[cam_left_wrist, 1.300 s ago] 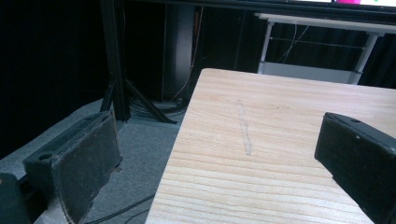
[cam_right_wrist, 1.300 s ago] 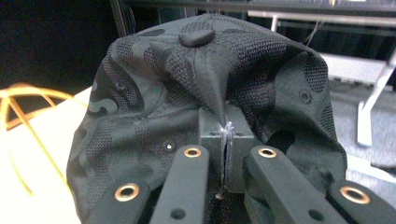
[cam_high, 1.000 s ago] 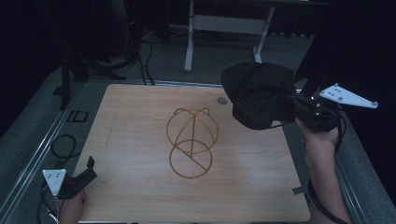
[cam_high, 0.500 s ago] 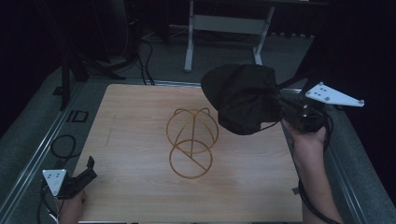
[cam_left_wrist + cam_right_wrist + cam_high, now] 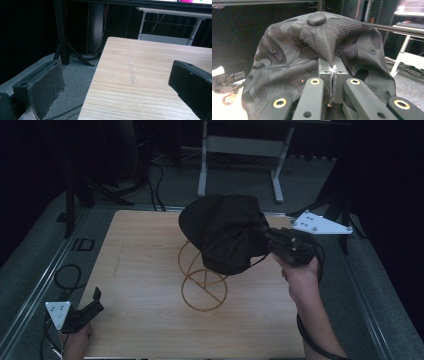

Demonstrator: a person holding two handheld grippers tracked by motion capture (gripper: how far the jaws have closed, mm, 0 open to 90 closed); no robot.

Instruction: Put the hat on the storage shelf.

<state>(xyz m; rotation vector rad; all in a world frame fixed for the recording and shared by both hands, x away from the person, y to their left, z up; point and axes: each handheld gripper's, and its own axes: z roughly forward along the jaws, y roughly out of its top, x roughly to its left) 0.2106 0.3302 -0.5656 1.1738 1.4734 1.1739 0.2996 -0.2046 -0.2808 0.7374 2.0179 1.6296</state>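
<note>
- The right gripper is held up over the right half of the wooden table, its jaws pinched together on a fold of a dark cap.
- In the right gripper view the cap hangs in front of the jaws, crown toward the camera, with its top button uppermost and a camouflage-like woven pattern on the panels; a thin pleat of fabric is clamped in the narrow slit between the two jaw blocks.
- The cap is lifted off the table and hangs above and partly in front of a golden wire stand; whether it touches the stand's top cannot be told.
- The stand sits near the table's middle, built of wire rings: a round ring flat on the wood as a base and upright loops rising from it. Its upper part is hidden behind the cap.
- The left gripper rests low at the near left corner of the table, well apart from the stand, jaws spread wide with nothing between them; in the left gripper view bare wood lies between them.
</note>
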